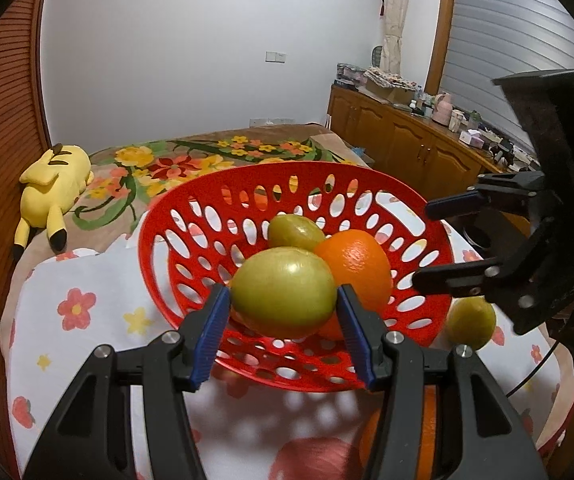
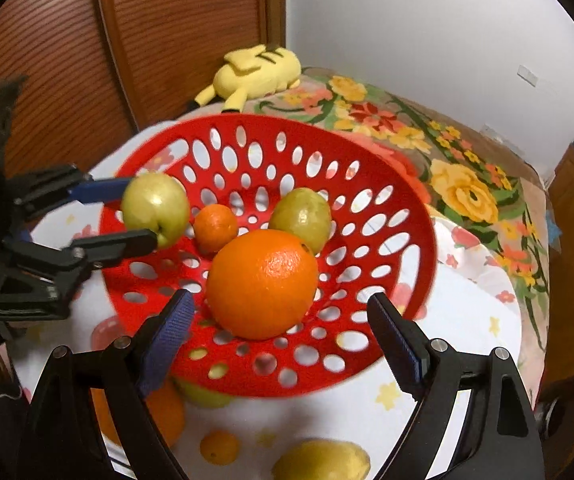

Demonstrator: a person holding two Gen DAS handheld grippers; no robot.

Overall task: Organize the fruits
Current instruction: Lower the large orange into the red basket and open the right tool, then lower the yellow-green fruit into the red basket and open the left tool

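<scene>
**Green fruit pinched over the red basket**

Blue-padded fingers point(image 1: 215, 332) of the left gripper point(image 1: 283, 338) sit closest to the left wrist camera, and they pinch a green fruit point(image 1: 283, 294), one pad pressed to each side of it. From the right wrist view the same fruit point(image 2: 156, 208) is seen in the air just inside the left rim of the red perforated basket point(image 2: 391, 216), not resting on its floor.

Inside the basket lie a large orange point(image 2: 263, 284) at the near side, a second green fruit point(image 2: 302, 220) behind it, and a small orange point(image 2: 216, 228) between that fruit and the held one. The right gripper point(image 2: 283, 344) hangs over the basket's near rim with its fingers spread wide to either side of the large orange, not touching it and holding nothing.

The basket stands on a white cloth with red and yellow flowers point(image 1: 75, 320), laid over the end of a bed. On the cloth outside the basket, near its front edge, lie more fruit: a green one point(image 1: 470, 322) beside the basket's right rim in the left wrist view, another small orange point(image 2: 220, 448) and a yellow-green fruit point(image 2: 323, 462) at the bottom of the right wrist view, and a bigger orange point(image 2: 167, 412) partly hidden behind the right gripper's left finger.

Further along the bed, on a flowered blanket point(image 1: 191, 164), lies a yellow plush toy point(image 1: 53, 184).
</scene>
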